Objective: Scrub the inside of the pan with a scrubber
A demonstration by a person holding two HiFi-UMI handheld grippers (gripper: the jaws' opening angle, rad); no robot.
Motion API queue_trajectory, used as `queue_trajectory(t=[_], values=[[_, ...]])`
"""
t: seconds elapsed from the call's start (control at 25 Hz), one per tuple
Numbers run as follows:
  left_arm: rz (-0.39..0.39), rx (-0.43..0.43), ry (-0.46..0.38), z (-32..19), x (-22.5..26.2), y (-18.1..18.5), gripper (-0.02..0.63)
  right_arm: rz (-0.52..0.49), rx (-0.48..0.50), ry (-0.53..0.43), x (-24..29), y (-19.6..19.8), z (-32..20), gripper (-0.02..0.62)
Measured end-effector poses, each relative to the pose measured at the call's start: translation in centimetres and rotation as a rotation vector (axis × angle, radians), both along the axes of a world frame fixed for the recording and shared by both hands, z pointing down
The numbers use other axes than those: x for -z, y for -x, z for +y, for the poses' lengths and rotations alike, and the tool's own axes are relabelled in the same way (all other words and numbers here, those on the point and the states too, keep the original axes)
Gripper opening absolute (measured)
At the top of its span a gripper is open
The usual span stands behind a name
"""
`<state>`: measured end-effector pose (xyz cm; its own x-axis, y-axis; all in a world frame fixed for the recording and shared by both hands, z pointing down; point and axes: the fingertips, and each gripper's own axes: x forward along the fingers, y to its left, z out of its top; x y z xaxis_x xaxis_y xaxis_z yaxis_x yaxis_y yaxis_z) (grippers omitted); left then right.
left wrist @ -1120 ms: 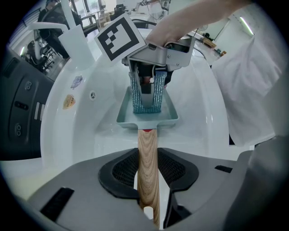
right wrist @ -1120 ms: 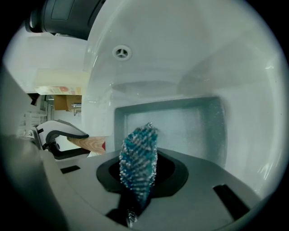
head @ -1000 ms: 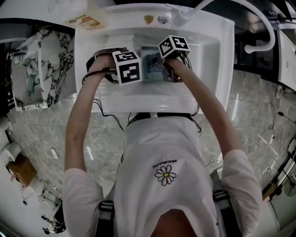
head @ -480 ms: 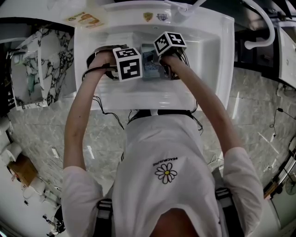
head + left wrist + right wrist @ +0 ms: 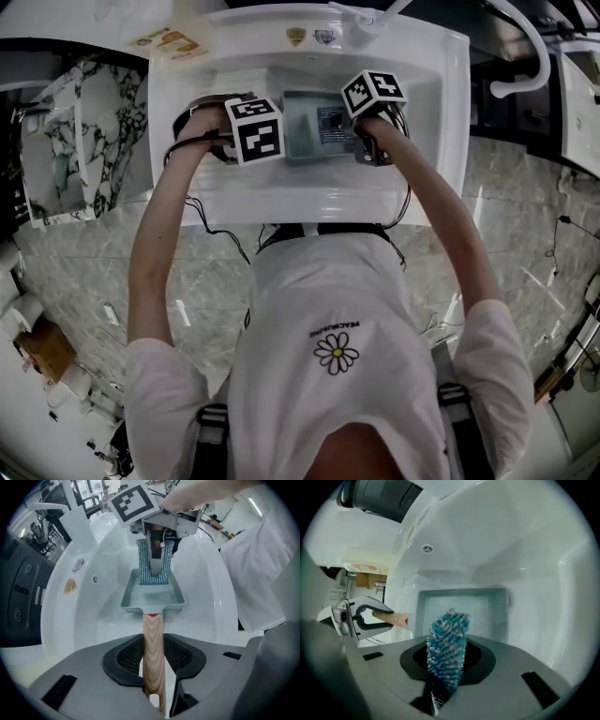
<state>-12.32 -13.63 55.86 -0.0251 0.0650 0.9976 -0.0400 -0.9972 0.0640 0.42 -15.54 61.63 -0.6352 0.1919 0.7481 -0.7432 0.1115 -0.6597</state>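
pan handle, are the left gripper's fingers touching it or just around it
Touching. The left gripper view shows the wooden pan handle pinched by the left gripper, its fingers pressing against both sides.

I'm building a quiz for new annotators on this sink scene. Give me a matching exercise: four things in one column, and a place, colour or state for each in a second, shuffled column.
Things:
1. wooden handle
2. scrubber
3. pan
4. sink

Descriptions:
A. white, with the pan inside it
B. blue mesh, gripped by the right claw
C. gripped by the left claw
D. pale grey-green, rectangular

Pairs: 1-C, 2-B, 3-D, 4-A
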Motion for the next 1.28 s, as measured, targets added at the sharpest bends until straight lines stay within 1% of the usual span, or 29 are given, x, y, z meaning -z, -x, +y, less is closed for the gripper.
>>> queue_trajectory(t=[0.12,0.24,0.32,0.44,0.68,1.16,1.28], values=[[0.005,0.001,0.0,0.0,0.1,-0.1,0.138,0.089,0.038,-0.015,-1.6,-3.3,0.5,0.056],[0.003,-0.001,0.002,0.0,0.0,-0.1,0.138,0.155,0.045,-0.005,-3.2,-5.5,1.0,0.057],[0.003,-0.001,0.003,-0.1,0.0,-0.1,0.138,0.185,0.042,0.006,-4.1,-6.5,1.3,0.056],[0.001,0.0,0.002,-0.1,0.0,-0.1,0.138,0.203,0.025,0.02,-4.9,-7.1,1.5,0.055],[0.001,0.007,-0.001,0.0,-0.1,0.0,0.138,0.188,-0.029,0.05,-5.6,-6.2,1.6,0.055],[-0.001,-0.003,-0.005,0.1,0.1,0.0,0.138,0.185,-0.009,0.049,-5.3,-4.1,2.1,0.055],[-0.003,-0.005,-0.007,0.1,0.1,0.1,0.138,0.166,-0.012,0.05,-4.9,-3.2,2.2,0.056]])
